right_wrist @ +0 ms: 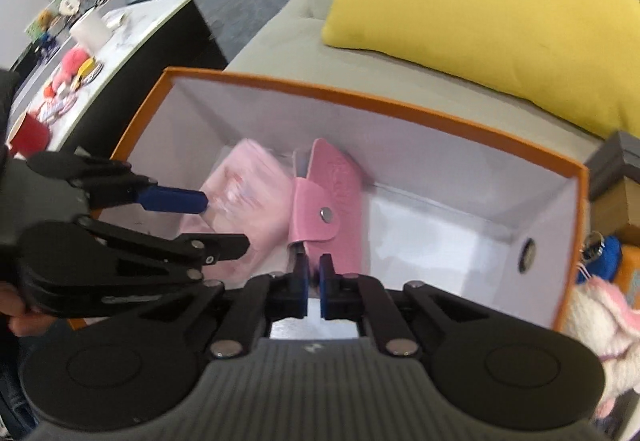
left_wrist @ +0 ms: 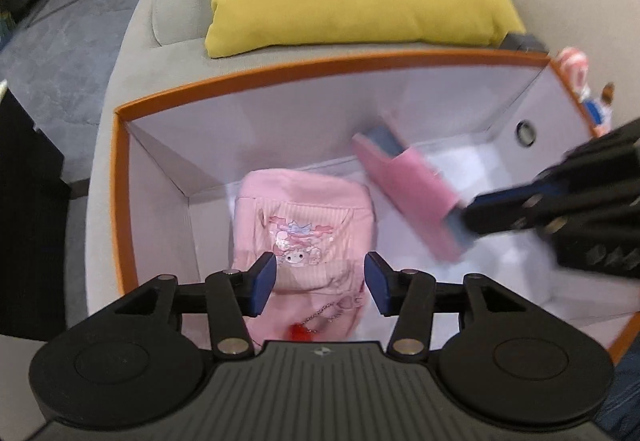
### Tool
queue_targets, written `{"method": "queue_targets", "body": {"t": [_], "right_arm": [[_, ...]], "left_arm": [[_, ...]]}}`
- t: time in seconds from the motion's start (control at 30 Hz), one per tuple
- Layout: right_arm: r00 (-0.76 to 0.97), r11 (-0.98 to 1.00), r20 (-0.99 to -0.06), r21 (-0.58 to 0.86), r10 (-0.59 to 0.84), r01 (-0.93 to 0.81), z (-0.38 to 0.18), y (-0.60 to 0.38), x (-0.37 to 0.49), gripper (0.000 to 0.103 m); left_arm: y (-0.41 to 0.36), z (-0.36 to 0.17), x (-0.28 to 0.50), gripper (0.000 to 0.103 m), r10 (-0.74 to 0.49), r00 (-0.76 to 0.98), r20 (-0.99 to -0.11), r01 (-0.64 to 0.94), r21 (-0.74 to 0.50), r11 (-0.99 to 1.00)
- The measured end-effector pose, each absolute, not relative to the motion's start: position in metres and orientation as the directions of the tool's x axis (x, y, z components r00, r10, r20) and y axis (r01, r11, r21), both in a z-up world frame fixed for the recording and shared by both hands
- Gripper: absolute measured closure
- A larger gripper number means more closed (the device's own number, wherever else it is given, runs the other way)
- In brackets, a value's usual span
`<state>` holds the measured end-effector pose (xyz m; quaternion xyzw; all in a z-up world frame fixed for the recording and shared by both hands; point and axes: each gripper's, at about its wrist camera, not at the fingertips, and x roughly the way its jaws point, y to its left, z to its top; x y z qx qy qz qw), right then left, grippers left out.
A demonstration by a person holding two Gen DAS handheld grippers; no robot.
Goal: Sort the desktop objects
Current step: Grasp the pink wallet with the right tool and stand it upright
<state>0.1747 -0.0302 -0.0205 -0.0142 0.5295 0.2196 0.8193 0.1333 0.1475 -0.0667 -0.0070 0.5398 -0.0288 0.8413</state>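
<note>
Now | right gripper (right_wrist: 314,283) jaws pinch pink wallet (right_wrist: 334,197) | over orange box (right_wrist: 400,107)

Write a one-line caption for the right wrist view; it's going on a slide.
Right gripper lowers a pink snap-flap leather wallet into the orange-rimmed white cardboard box beside a pink fabric pouch.

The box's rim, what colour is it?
Orange, around the box rim with white inside; clearest in the right wrist view.

Matt cardboard box (right_wrist: 400,113), smooth leather-like pink case (right_wrist: 332,193) with metal snap, soft cloth pouch (left_wrist: 304,225).
</note>
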Motion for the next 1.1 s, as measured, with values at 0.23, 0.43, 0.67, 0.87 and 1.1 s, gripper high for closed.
{"method": "queue_targets", "body": {"t": [0.23,0.43,0.67,0.87,1.1], "right_arm": [[0.342,0.921,-0.877,0.232,0.337,-0.313,-0.02,-0.047,0.177,0.099],[0.309,0.905,-0.87,0.289,0.385,-0.313,-0.019,-0.052,0.187,0.093],[0.304,0.904,-0.872,0.287,0.383,-0.316,-0.02,-0.051,0.19,0.093],[0.324,0.896,-0.854,0.306,0.407,-0.321,-0.009,-0.05,0.195,0.079],[0.323,0.897,-0.861,0.28,0.392,-0.343,-0.018,-0.033,0.209,0.065]], "left_arm": [[0.145,-0.069,0.135,0.069,-0.04,0.41,-0.911,0.056,-0.018,0.998],[0.139,-0.063,0.135,0.069,-0.066,0.431,-0.9,0.07,-0.04,0.997],[0.125,-0.057,0.145,0.069,-0.183,0.473,-0.862,0.109,-0.149,0.983],[0.115,-0.059,0.153,0.069,-0.205,0.47,-0.859,0.13,-0.162,0.978],[0.121,-0.058,0.148,0.069,-0.161,0.476,-0.865,0.126,-0.115,0.985]]}}
